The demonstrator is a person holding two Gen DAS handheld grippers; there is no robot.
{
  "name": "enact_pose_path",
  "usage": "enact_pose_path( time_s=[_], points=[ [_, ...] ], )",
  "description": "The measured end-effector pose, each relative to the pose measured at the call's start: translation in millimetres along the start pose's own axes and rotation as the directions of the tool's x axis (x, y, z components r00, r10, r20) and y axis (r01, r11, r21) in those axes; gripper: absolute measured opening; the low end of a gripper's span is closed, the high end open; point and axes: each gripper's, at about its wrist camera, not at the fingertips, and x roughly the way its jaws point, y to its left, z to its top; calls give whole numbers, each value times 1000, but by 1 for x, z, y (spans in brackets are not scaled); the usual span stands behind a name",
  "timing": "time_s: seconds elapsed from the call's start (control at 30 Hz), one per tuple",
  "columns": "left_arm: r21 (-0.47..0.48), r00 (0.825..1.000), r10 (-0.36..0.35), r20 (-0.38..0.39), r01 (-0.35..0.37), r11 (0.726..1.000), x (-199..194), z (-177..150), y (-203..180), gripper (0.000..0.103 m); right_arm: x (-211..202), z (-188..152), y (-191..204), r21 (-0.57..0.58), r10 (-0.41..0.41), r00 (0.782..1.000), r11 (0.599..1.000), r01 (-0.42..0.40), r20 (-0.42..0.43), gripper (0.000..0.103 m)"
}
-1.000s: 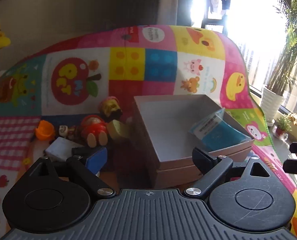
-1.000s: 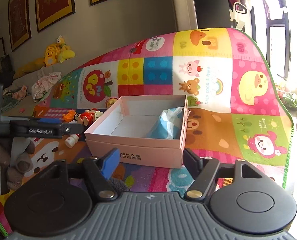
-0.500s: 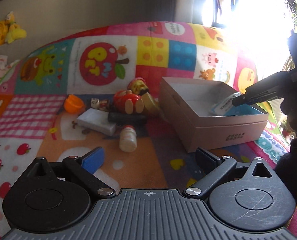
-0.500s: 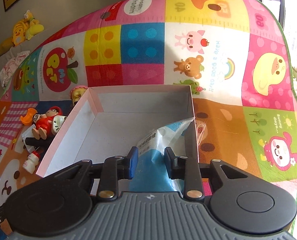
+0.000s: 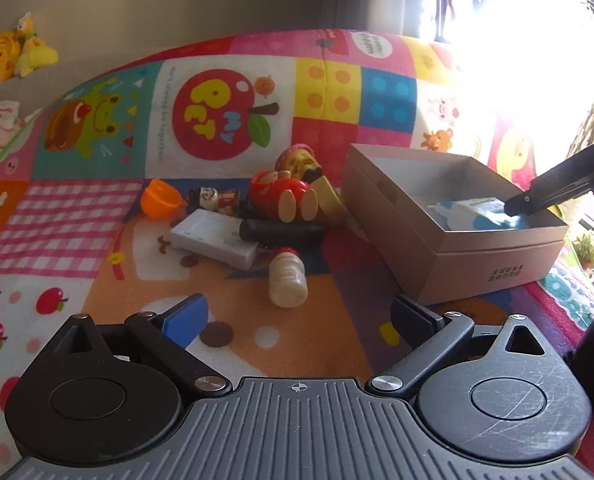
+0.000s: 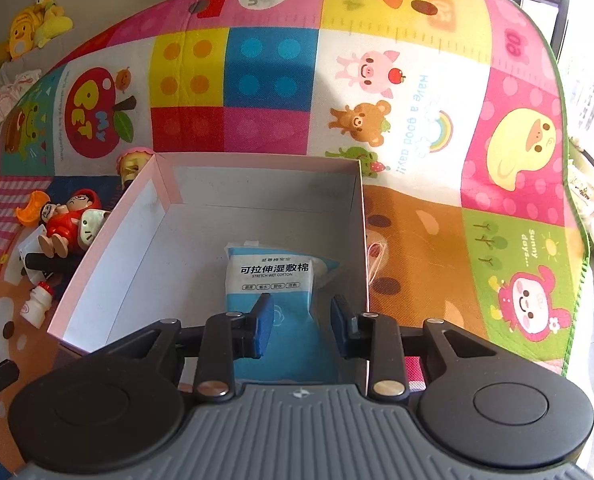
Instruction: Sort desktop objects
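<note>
A colourful play mat (image 6: 417,80) fills both frames, with a sunlit window (image 5: 517,20) at upper right. The left hand-held gripper (image 5: 297,320) gapes wide; the right hand-held gripper (image 6: 301,320) stands apart over the wipes pack (image 6: 275,280) in the box (image 6: 109,240).

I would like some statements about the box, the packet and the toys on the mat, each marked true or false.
1. The blue and white packet lies inside the open box. True.
2. The right gripper is shut on the packet. False: its fingers stand apart, above the packet's blue end.
3. The small white bottle stands upright on the mat. False: it lies on its side.
4. The left gripper is open and holds nothing. True.
5. The red doll is inside the box. False: it lies on the mat, left of the box.
6. The orange cup is on the mat, outside the box. True.
</note>
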Motion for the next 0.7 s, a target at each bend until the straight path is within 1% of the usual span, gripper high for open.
enact_pose_path(
  time_s=[0.07,0.13,0.17,0.2,0.27,0.3,0.33,0.37,0.4,0.47,0.53,0.63,0.7],
  points=[
    [12,1000,17,0,-17,1000,11,8,1,100,-15,3,4,-14,22,999,1000,-22,36,31],
    [14,999,48,-19,-47,999,27,14,0,100,-29,9,14,-27,71,995,997,-69,67,31],
    [15,998,54,-31,-54,998,35,17,0,96,-34,11,20,-36,100,992,995,-97,73,31],
    [20,997,60,-42,-60,998,42,18,-2,83,-38,15,30,-48,137,988,990,-134,74,32],
    [31,996,64,-58,-63,998,53,20,-3,68,-41,20,50,-77,199,978,978,-194,67,44],
    [30,996,68,-59,-66,997,55,19,-4,66,-40,23,64,-99,231,971,970,-224,62,47],
    [32,996,72,-58,-71,997,57,18,-4,64,-38,27,80,-123,255,965,961,-247,58,55],
    [35,996,72,-55,-71,997,56,17,-3,45,-36,30,92,-145,271,961,954,-262,53,58],
    [36,996,71,-55,-69,997,55,16,-2,31,-31,34,110,-174,287,957,945,-276,45,59],
    [22,998,53,-40,-52,998,45,14,1,29,-15,43,140,-217,308,951,930,-298,15,61],
    [26,1000,19,-25,-18,1000,31,9,1,29,6,51,165,-239,308,951,923,-303,-17,61],
    [34,998,-57,-23,57,998,9,-2,-1,29,42,60,192,-229,272,961,933,-277,-54,61],
    [36,994,-102,-34,103,994,-3,-12,-3,31,66,62,203,-209,226,972,950,-234,-59,61]
  ],
)
